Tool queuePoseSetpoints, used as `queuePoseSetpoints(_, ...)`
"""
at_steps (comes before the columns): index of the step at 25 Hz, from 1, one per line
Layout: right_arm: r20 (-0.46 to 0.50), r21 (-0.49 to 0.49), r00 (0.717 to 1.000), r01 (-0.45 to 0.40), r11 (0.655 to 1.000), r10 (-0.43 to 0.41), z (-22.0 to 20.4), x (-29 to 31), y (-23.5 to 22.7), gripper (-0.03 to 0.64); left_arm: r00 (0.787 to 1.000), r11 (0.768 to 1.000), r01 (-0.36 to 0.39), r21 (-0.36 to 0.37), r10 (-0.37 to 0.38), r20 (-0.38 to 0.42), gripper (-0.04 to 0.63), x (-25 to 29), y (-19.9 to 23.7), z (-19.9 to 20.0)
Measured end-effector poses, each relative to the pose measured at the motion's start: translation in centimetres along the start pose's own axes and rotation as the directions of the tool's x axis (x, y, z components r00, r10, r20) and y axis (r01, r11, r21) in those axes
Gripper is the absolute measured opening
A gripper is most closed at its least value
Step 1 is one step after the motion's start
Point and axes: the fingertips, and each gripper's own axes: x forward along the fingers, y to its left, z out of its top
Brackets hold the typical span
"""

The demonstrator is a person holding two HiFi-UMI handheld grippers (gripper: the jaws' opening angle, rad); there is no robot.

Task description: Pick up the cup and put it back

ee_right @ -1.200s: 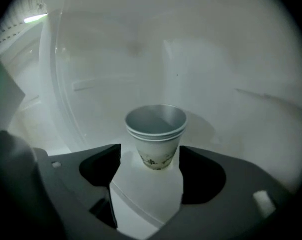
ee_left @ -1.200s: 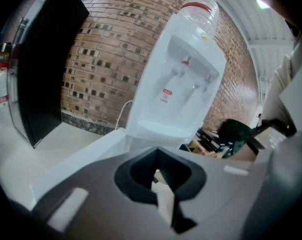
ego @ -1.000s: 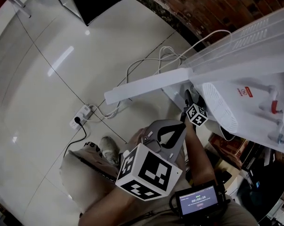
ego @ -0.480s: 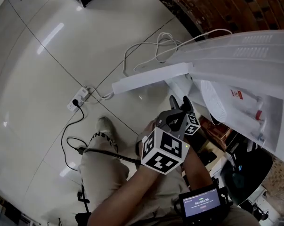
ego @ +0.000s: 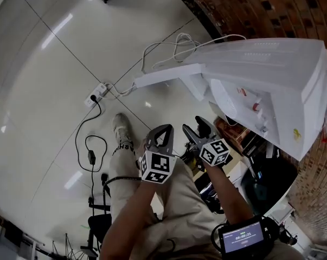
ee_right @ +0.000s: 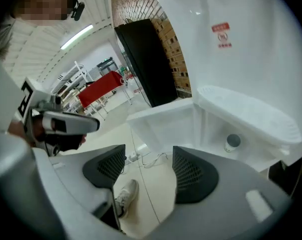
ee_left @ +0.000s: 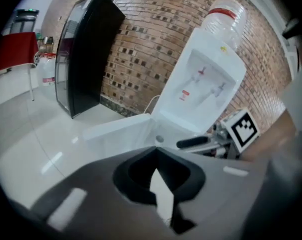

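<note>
Head view: glossy white plastic water dispenser, far end cut off by the frame. Lower recess beside its open door hard to make out.

Left gripper view: left gripper with jaws clenched on nothing, dark tips together. Beyond them, small blurred round cup in the dispenser's recess.

Right gripper view: right gripper with jaws apart, lately narrowing, mesh-textured pads empty. Pale, dark-topped cup upright in that recess, past the right-hand pad, well apart.
</note>
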Motion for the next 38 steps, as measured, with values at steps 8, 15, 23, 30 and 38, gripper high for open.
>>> queuePoseSetpoints(8, 0.03, -0.016, 0.999, 0.042, 0.999, -0.042, 9.7, -11.2, 7.1, 0.274, 0.996, 0.971, 0.08, 0.227, -0.07, -0.053, 0.001, -12.5, -7.4, 4.8)
queuePoseSetpoints(15, 0.093, -0.014, 0.995, 0.037, 0.999, -0.035, 18.2, -20.6, 16.1, 0.242, 0.991, 0.93, 0.13, 0.343, -0.132, -0.018, 0.001, -22.5, -10.8, 17.2)
queuePoseSetpoints(23, 0.243, 0.023, 0.967, 0.072, 0.997, -0.076, 25.2, -29.1, 18.9, 0.182, 0.953, 0.87, 0.212, 0.446, -0.285, 0.102, 0.0, -31.4, -15.6, 28.8)
queuePoseSetpoints(30, 0.372, 0.086, 0.91, 0.164, 0.983, -0.185, 27.0, -37.4, 17.1, 0.153, 0.944, 0.868, 0.244, 0.432, -0.315, 0.098, 0.002, -34.6, -18.4, 30.9)
queuePoseSetpoints(38, 0.518, 0.196, 0.786, 0.275, 0.941, -0.337, 28.7, -50.1, 18.0, 0.103, 0.91, 0.829, 0.355, 0.432, -0.412, 0.043, 0.002, -35.9, -26.0, 33.8)
